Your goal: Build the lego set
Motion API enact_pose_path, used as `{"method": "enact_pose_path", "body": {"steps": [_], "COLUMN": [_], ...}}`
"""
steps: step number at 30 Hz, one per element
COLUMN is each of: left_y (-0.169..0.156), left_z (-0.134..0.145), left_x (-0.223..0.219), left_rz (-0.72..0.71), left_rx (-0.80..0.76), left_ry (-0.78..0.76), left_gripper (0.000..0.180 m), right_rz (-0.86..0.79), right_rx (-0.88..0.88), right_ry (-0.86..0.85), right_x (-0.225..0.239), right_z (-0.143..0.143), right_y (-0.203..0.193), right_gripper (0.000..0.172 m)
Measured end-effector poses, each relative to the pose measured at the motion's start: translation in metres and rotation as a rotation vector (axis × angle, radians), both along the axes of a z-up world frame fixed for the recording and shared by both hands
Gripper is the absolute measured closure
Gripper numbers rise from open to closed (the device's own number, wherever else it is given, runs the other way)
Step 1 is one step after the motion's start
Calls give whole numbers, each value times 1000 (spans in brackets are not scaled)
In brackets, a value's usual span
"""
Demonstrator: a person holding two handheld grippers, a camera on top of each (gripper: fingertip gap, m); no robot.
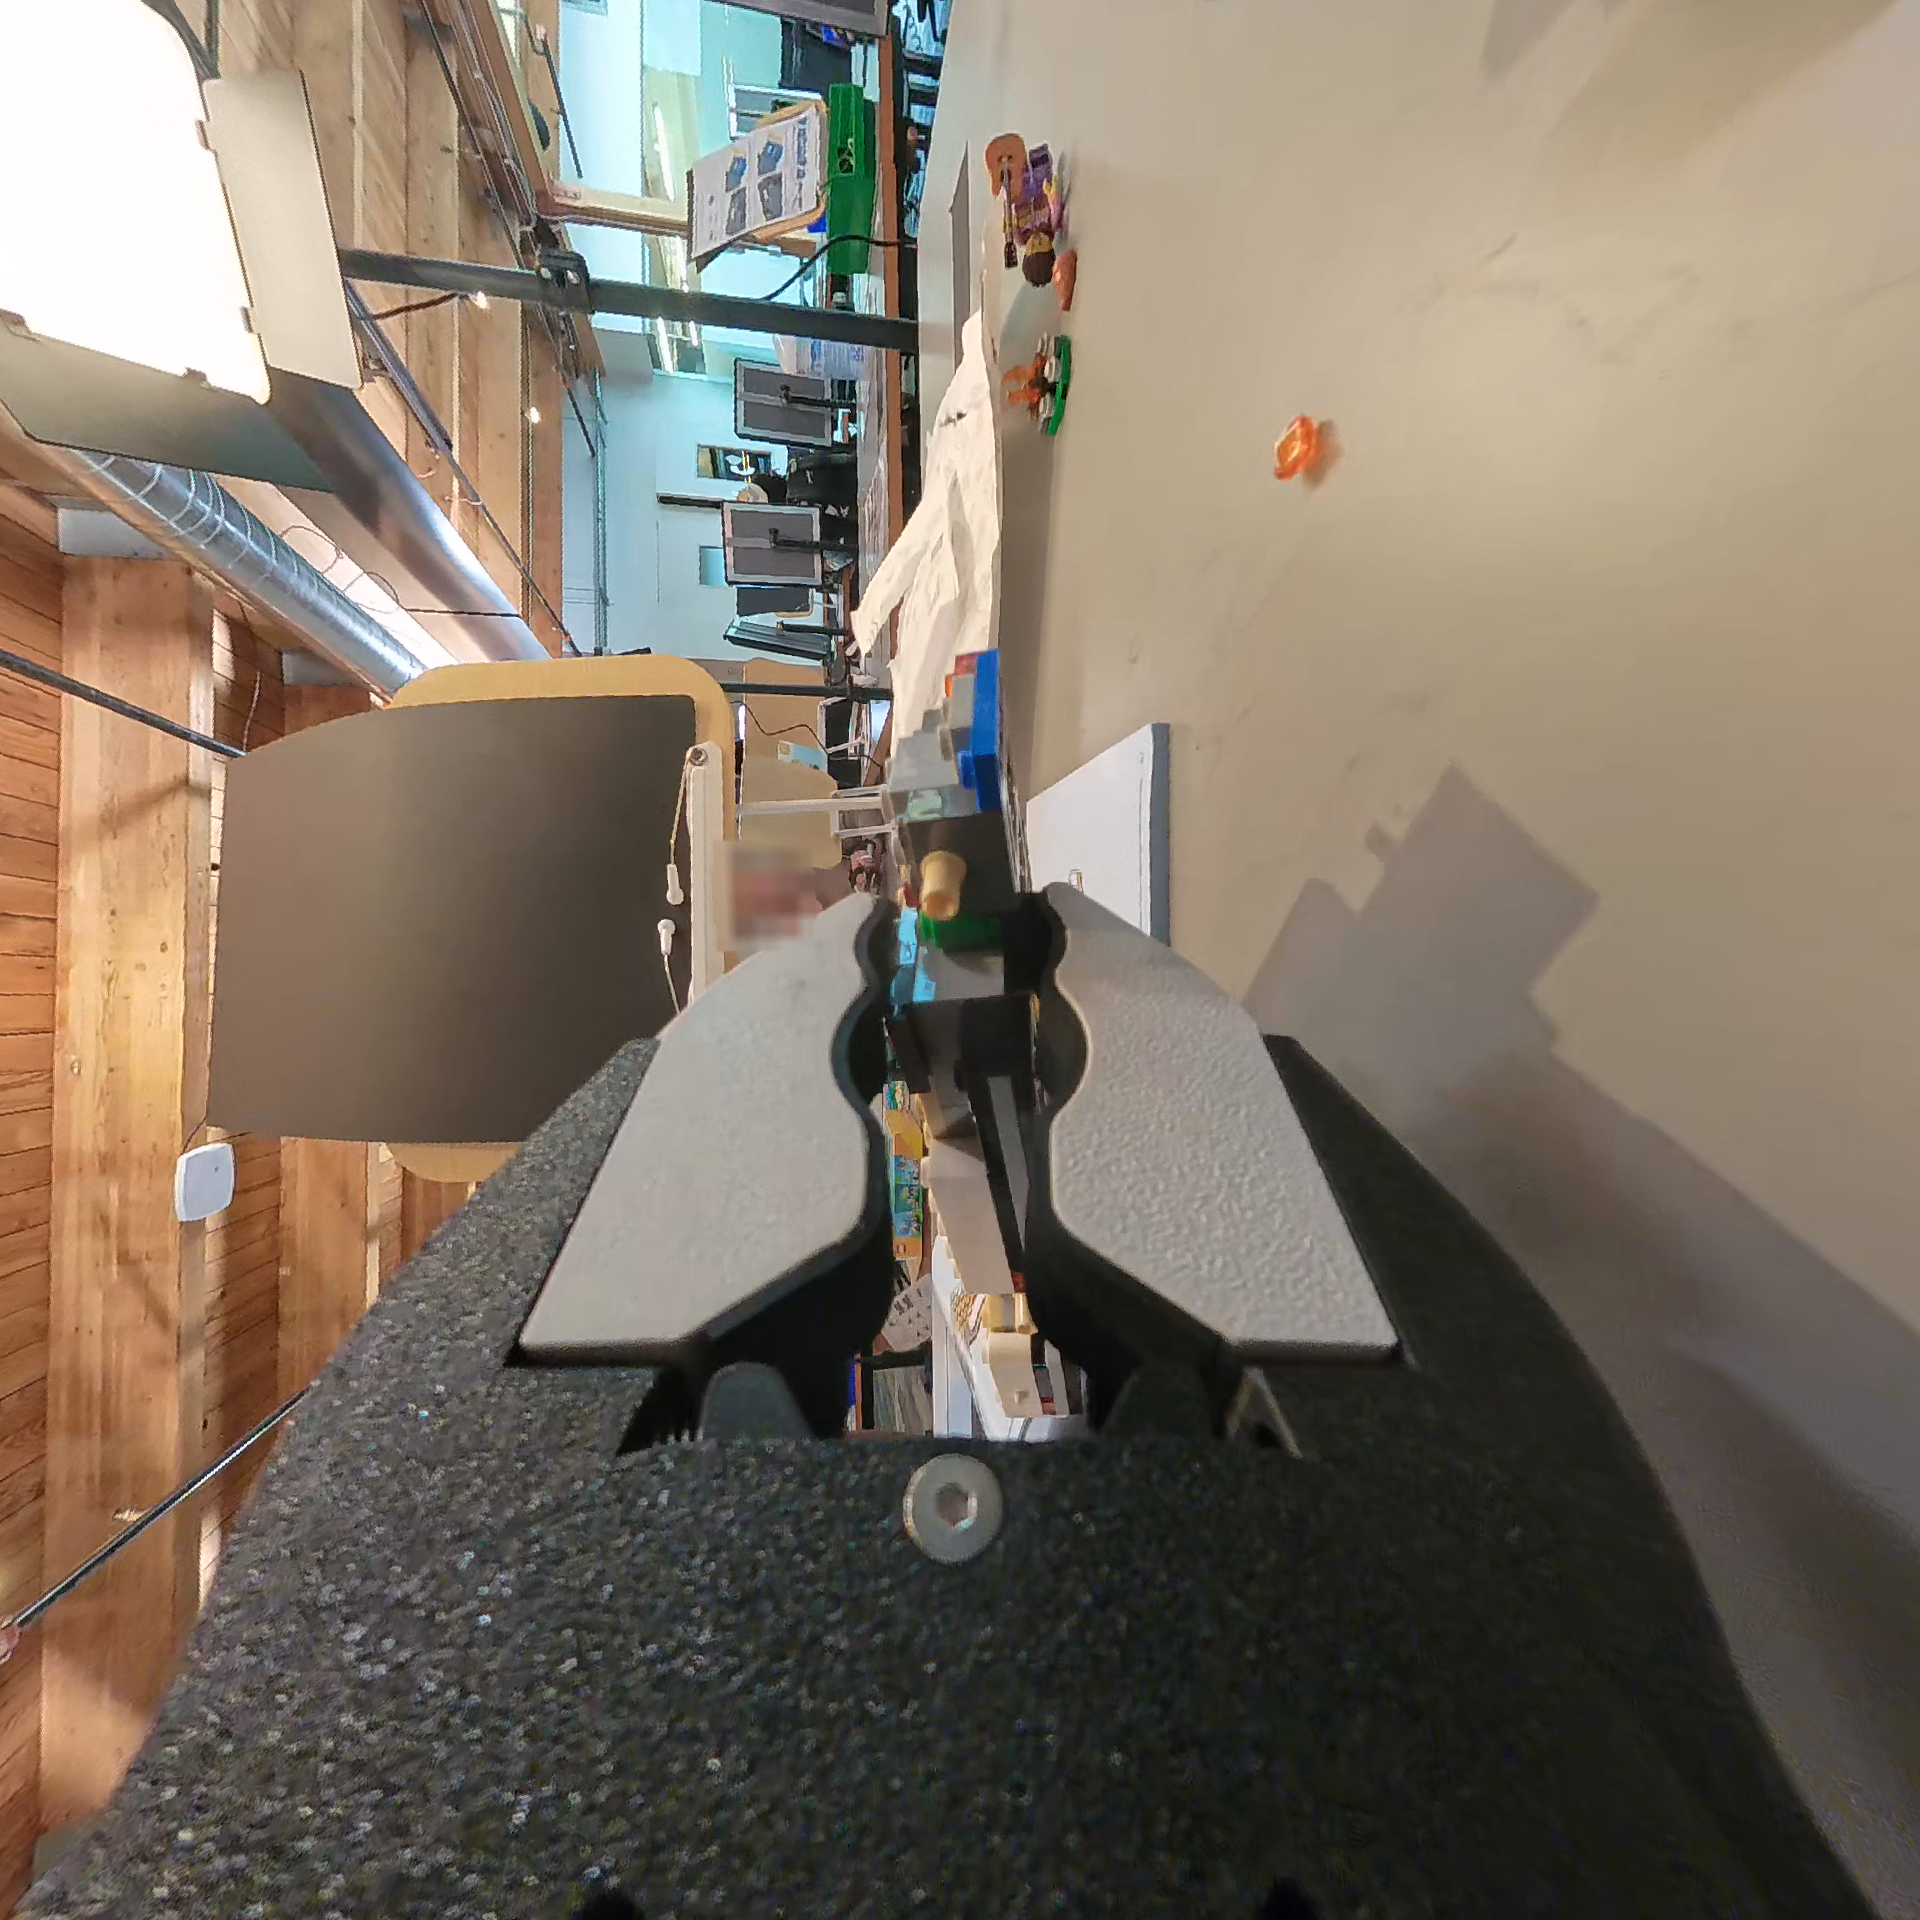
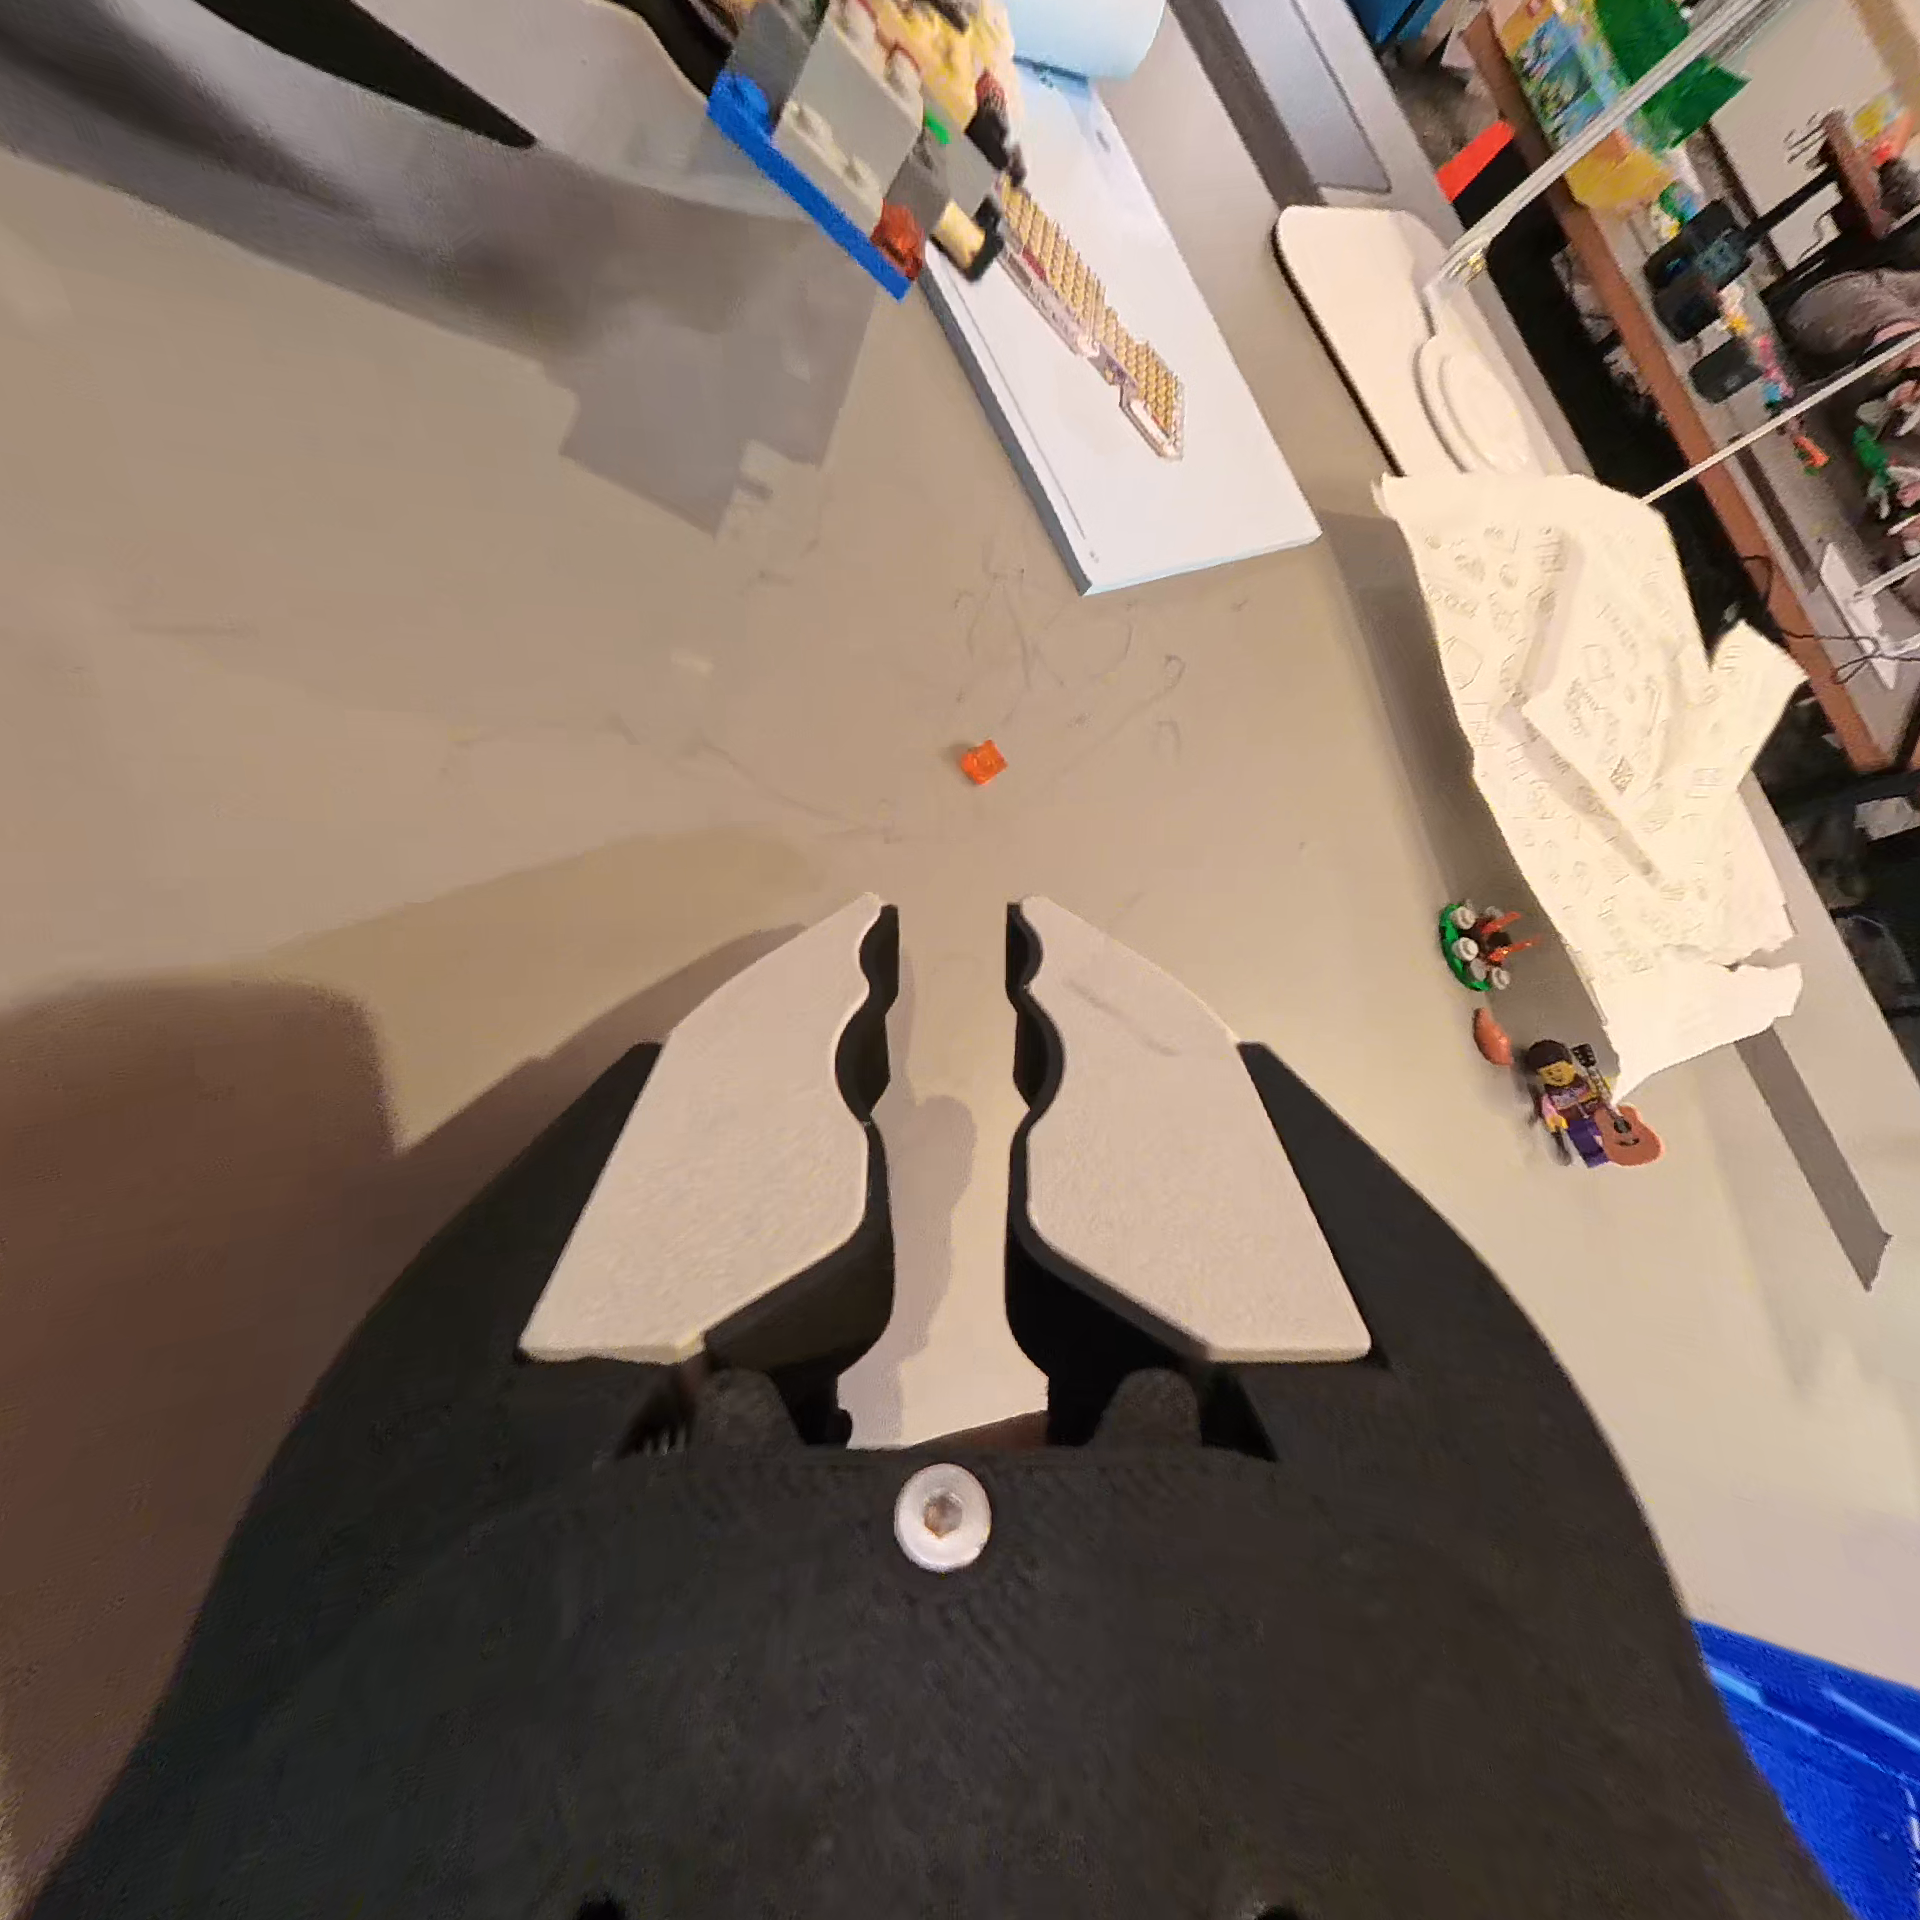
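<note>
The left tongs (image 1: 961, 935) pinched a brick model (image 1: 951, 831) of grey, blue and green pieces, raised beside the tabletop (image 1: 1455, 520). The right tongs (image 2: 951, 914) stood spread and bare above the tabletop, a small orange piece (image 2: 983, 762) lying just ahead and a white booklet (image 2: 1143, 457) farther off.

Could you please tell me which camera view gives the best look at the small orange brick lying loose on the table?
The right wrist view: the small orange brick lies on the bare table, sharp and seen from above, just ahead of the open right gripper. The left wrist view shows it only far off to the side, small and slightly blurred.
</note>
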State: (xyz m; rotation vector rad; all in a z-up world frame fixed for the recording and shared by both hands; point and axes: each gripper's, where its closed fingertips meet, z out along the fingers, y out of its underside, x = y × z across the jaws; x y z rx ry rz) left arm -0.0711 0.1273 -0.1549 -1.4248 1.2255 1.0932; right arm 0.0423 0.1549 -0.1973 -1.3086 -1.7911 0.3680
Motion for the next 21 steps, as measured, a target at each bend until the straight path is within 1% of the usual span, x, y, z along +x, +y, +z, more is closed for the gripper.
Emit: {"method": "enact_pose_path", "body": {"steps": [5, 12, 21], "left_y": [1, 0, 4], "left_z": [-2, -3, -5], "left_x": [-3, -5, -10], "left_rz": [-1, 2, 3], "left_rx": [-7, -14, -20], "left_ry": [4, -6, -26], "left_gripper": [156, 156, 156], "right_rz": [-1, -54, -94], "right_rx": [-43, -236, -317], "right_ry": [-34, -74, -114], "right_x": [-13, -38, -50], "right_z": [-7, -16, -31], "right_y": [7, 15, 19], "right_gripper": [153, 151, 152]}}
